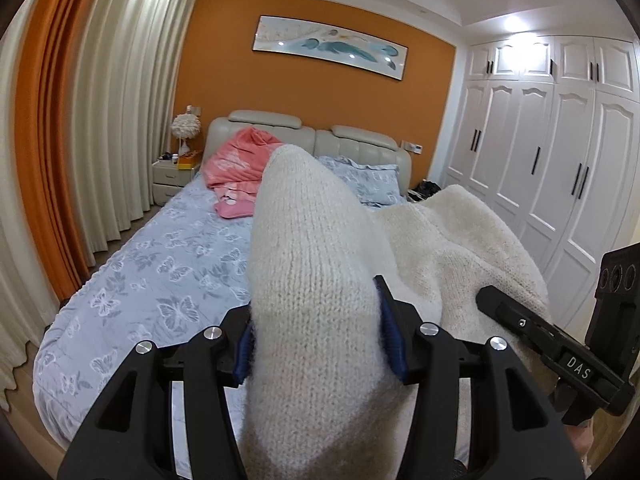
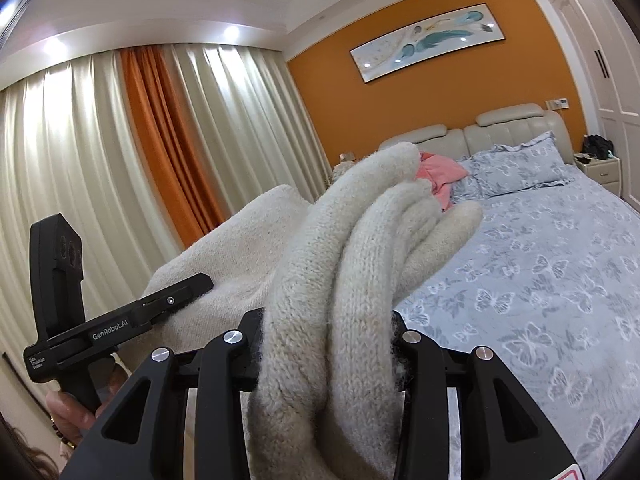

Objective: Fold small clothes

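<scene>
A cream knitted sweater [image 1: 312, 248] hangs bunched in the air over the bed, held by both grippers. In the left wrist view my left gripper [image 1: 320, 340] is shut on a thick roll of it, the blue pads [image 1: 394, 336] pressing into the knit. In the right wrist view my right gripper [image 2: 328, 340] is shut on several folded layers of the same sweater [image 2: 344, 248]. The fabric spans between the two tools. Each gripper shows in the other's view with one black finger [image 1: 504, 308] [image 2: 188, 290] lying against the knit. A person's hand [image 2: 68, 408] grips the left tool's handle.
Below lies a bed [image 1: 160, 264] with a blue butterfly sheet. A pink garment [image 1: 236, 160] and a matching pillow [image 1: 372, 180] lie near the headboard. A nightstand [image 1: 172, 180] and curtains [image 1: 80, 140] stand on the left, white wardrobes [image 1: 540, 160] on the right.
</scene>
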{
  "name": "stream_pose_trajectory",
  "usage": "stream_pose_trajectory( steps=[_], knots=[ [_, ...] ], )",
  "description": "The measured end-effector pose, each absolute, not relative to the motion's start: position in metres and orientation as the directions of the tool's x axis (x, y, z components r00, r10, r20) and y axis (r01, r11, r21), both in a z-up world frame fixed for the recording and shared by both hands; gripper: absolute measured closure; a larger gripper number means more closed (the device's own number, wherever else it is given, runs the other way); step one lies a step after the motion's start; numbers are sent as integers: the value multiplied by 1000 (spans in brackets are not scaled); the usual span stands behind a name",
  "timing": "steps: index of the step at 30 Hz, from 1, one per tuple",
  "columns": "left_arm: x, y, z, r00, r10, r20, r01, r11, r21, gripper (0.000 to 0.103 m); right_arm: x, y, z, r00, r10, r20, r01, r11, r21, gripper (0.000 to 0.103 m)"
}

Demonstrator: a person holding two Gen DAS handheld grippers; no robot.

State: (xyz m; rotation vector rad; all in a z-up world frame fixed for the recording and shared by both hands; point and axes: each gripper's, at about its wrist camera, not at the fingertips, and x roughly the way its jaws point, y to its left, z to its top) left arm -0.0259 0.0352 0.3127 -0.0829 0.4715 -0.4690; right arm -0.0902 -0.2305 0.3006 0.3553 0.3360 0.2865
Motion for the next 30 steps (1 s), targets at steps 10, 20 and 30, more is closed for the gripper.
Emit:
stream_pose_trajectory(
  steps=[10,20,30],
  knots=[
    [49,48,216,744,-458,-487,368,889,-273,50,-9,-224,221,848,362,-388,-194,892,408,66],
    [108,44,-20,584,-160,-796,204,978,-48,37,35,-261,-27,545,242,-803,177,903,392,54],
    [90,51,-31,502,-283,-817,131,959,-252,14,46,-260,-4,567,179,-804,146,939,312,24]
  ],
)
